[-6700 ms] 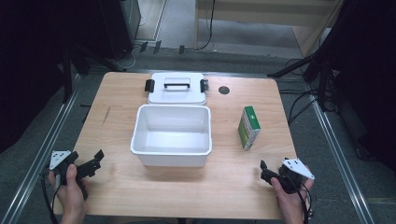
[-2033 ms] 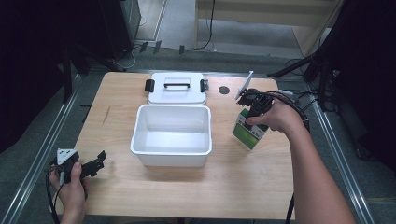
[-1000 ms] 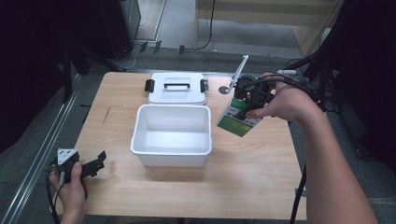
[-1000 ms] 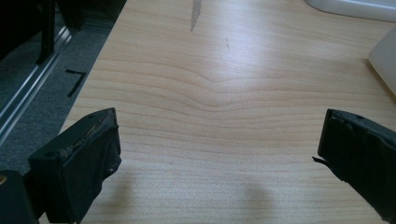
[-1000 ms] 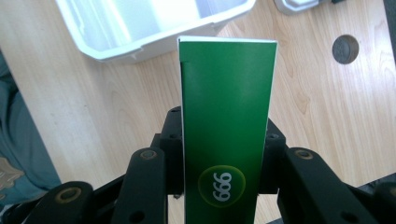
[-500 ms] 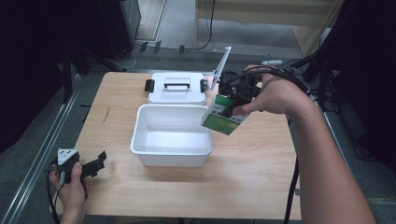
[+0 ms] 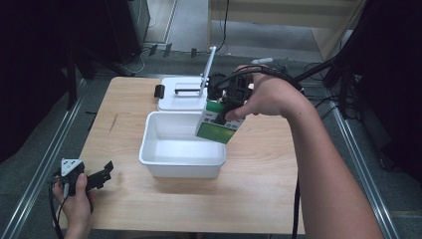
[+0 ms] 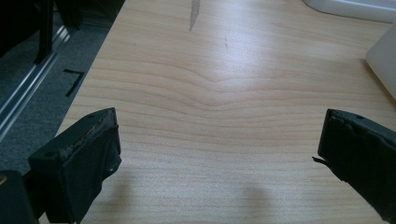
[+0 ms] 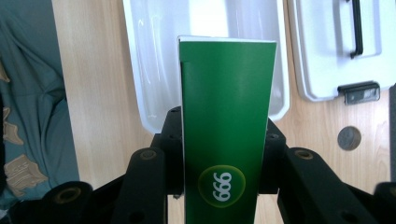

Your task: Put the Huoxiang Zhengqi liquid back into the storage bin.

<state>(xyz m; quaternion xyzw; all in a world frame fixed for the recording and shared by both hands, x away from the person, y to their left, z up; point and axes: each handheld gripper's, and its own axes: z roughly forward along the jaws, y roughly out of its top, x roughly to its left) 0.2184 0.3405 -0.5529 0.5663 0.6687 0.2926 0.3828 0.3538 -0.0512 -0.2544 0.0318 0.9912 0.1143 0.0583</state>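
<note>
Green carton, a small printed cardboard box, hangs tilted in the air over the right rear corner of an open white bin, pinched in the right tool. In the right gripper view the carton stands between the two black jaws, which press on its two broad sides; its far end points down toward the bin's white hollow. The person's right hand holds that tool from above, the forearm reaching in from the lower right.

Behind the bin, touching or nearly touching its back rim, lies a white lid with a dark handle and black clips, flat on the wooden table. A small round coin-like disc sits on the table near the lid.

The left tool rests at the near left corner of the table, held by the left hand. Its jaws stand spread wide with nothing between them, only bare wood showing in the left gripper view.

The carton looks light and fairly stiff, but thin card can dent, so a firm yet gentle squeeze suits it. The smooth printed faces may be a little slippery. The flat broad sides, near the upper end as now, seem the sound place to grip.
</note>
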